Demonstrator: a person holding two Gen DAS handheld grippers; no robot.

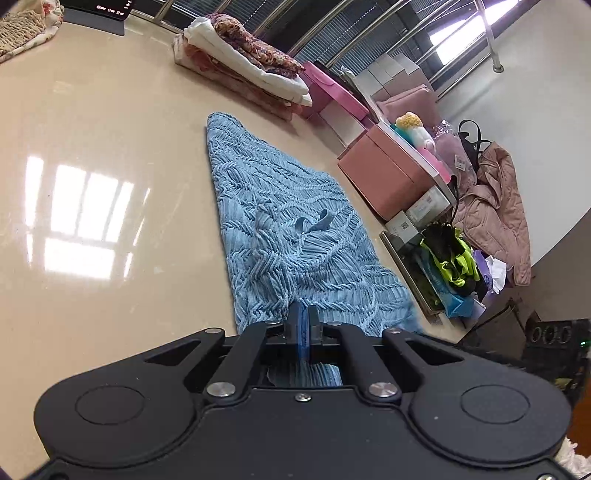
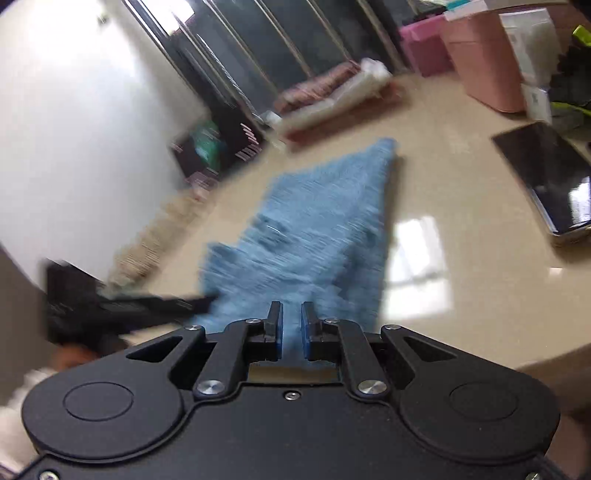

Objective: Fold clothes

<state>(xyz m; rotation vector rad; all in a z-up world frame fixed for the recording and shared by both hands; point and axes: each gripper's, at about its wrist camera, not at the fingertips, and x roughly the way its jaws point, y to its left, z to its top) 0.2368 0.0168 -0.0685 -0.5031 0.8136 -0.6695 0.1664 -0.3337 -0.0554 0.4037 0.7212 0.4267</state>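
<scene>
With both grippers, left (image 1: 303,320) & right (image 2: 291,325), clamped on the blue ribbed knit garment's (image 1: 280,221) near edge, lift evenly & carry it to the far hem w/o slack.

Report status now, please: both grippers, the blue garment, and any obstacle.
Left gripper shut on blue garment near edge. Right gripper shut on same garment. Garment flat on table. Nothing in the way.

A glossy beige table (image 1: 110,129) carries a blue textured knit garment (image 1: 280,221) spread flat, a stack of folded clothes (image 1: 251,62) beyond it, a crumpled beige garment (image 1: 22,33), and a dark tablet (image 2: 546,181) near one edge.
</scene>
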